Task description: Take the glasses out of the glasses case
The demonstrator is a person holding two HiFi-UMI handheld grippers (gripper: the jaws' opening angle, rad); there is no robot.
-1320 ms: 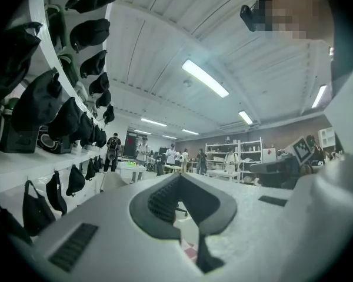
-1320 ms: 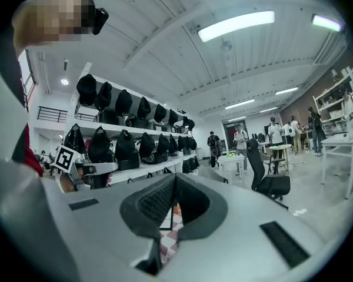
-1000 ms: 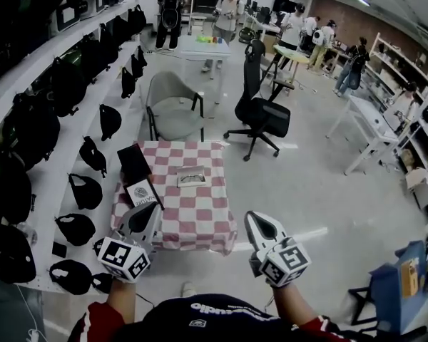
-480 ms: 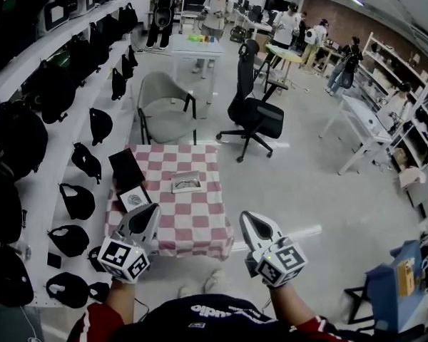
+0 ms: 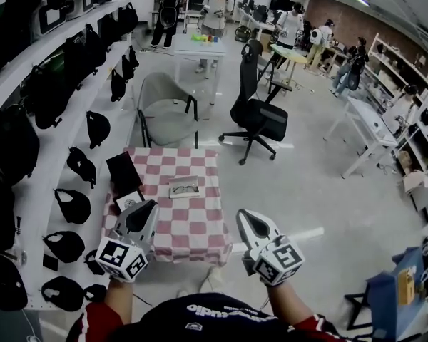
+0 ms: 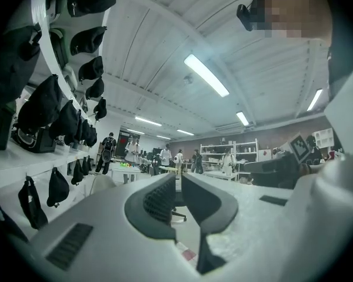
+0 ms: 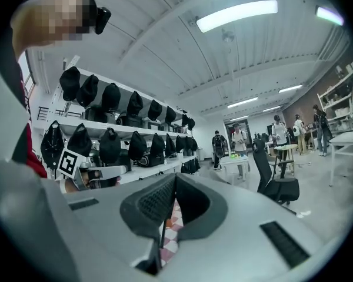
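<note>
Glasses case at the table's middle, well ahead of your left gripper and right gripper, jaws closed and empty; arrive unopened and you may shove it away

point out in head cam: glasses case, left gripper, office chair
glasses case [image 5: 175, 188]: head view, its left edge.
left gripper [image 5: 152, 204]: head view, between its fingertips.
office chair [image 5: 267, 120]: head view, its seat.

A low table under a red-and-white checked cloth stands beside wall shelves lined with black bags, a grey chair and a black office chair beyond it, people standing at the far end.
</note>
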